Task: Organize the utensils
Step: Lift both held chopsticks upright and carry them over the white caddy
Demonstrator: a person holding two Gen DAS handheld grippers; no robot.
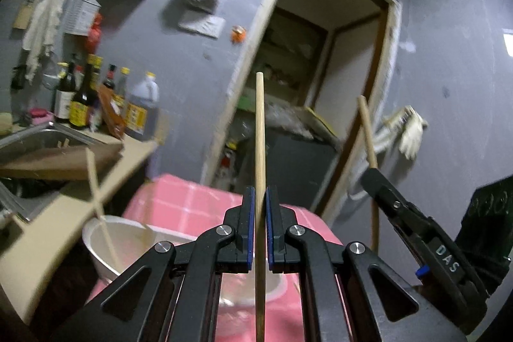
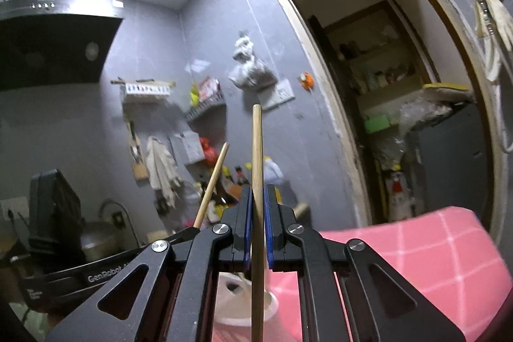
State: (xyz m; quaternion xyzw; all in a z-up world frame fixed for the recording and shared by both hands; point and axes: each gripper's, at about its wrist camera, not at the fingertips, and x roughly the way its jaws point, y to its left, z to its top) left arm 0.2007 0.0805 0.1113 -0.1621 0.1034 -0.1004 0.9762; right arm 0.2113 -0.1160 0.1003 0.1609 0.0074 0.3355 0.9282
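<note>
At far left, a white bowl (image 1: 105, 242) on the pink tabletop (image 1: 192, 204) holds 1 or 2 leaning chopsticks (image 1: 102, 213). The left gripper (image 1: 260, 229) has its fingers closed to a narrow gap on 1 upright chopstick (image 1: 259, 130). At right, the right gripper (image 2: 256, 229) pinches another chopstick (image 2: 257, 149) the same way. Each stick is held near its middle, so it could pivot or slip, and a low swing could tip the bowl.
</note>
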